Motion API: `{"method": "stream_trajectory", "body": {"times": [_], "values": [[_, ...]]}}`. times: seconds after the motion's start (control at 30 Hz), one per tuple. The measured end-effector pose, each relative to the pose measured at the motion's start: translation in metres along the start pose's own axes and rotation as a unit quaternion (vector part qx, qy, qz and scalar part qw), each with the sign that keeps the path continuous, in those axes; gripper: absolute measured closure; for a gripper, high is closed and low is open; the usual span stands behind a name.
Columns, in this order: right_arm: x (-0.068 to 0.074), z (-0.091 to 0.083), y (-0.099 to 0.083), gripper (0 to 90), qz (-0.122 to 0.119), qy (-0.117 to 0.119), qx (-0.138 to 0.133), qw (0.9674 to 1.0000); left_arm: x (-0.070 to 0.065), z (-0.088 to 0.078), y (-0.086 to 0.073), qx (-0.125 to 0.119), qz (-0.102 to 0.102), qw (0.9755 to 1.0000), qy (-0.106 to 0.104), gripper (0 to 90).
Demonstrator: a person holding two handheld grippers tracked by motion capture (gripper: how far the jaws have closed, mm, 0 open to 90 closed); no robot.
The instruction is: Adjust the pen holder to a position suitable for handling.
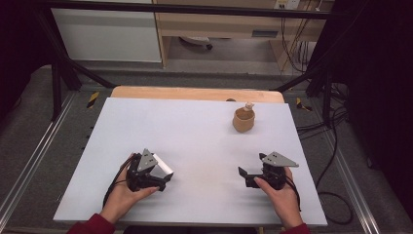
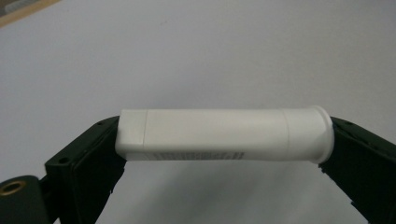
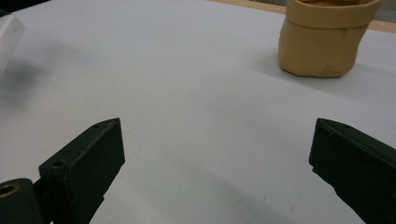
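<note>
**Tube gripped end to end, slip risk**

Left gripper (image 2: 224, 140) clamped lengthwise on white tube (image 2: 224, 135), just above table (image 1: 195, 131). Right gripper (image 3: 217, 158) wide apart, empty, facing tan pouch (image 3: 327, 39). Could pop out endwise: smooth rounded ends, little contact.

Smooth matt plastic tube (image 2: 224, 135); soft tan cloth pouch (image 3: 324, 39).

Right tongs (image 3: 217, 158) wide open, nothing btwn the two black jaws, just bare white table (image 3: 187, 84) under and ahead. Tan bag-like pot (image 3: 324, 39) w/ rolled rim stands upright at top right, near table's far edge, well apart from the jaws, shadow to its left. Blurred white thing (image 3: 10, 32) at upper left edge, can't tell what.
</note>
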State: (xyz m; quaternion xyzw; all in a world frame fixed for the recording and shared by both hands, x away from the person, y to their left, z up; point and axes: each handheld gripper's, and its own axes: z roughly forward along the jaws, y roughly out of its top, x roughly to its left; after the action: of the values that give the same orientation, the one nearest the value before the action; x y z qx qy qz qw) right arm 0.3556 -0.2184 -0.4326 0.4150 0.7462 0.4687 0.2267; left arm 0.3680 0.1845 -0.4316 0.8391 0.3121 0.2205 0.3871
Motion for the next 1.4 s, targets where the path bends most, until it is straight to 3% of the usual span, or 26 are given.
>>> {"method": "stream_trajectory", "body": {"times": [0.1, 0.33, 0.67, 1.07, 1.4], "values": [[0.001, 0.006, 0.012, 4.0, 0.003, 0.003, -0.008, 1.0000, 0.001, 0.010, 0.013, -0.012, 0.021, 0.9997, -0.004, 3.9], [0.002, 0.014, 0.053, 5.1, 0.026, 0.033, -0.018, 0.9990, 0.009, 0.025, 0.050, -0.039, 0.040, 0.9984, -0.011, 3.9], [0.015, 0.028, 0.110, 5.3, -0.003, 0.070, 0.017, 0.9974, 0.004, 0.029, 0.097, -0.077, 0.078, 0.9937, -0.023, 3.9], [0.022, 0.029, 0.154, 5.8, -0.013, 0.075, 0.032, 0.9966, -0.004, 0.019, 0.115, -0.099, 0.091, 0.9899, -0.045, 3.9], [0.034, 0.034, 0.173, 13.5, -0.014, 0.112, 0.054, 0.9921, -0.013, 0.010, 0.123, -0.111, 0.101, 0.9872, -0.053, 3.9]]}}
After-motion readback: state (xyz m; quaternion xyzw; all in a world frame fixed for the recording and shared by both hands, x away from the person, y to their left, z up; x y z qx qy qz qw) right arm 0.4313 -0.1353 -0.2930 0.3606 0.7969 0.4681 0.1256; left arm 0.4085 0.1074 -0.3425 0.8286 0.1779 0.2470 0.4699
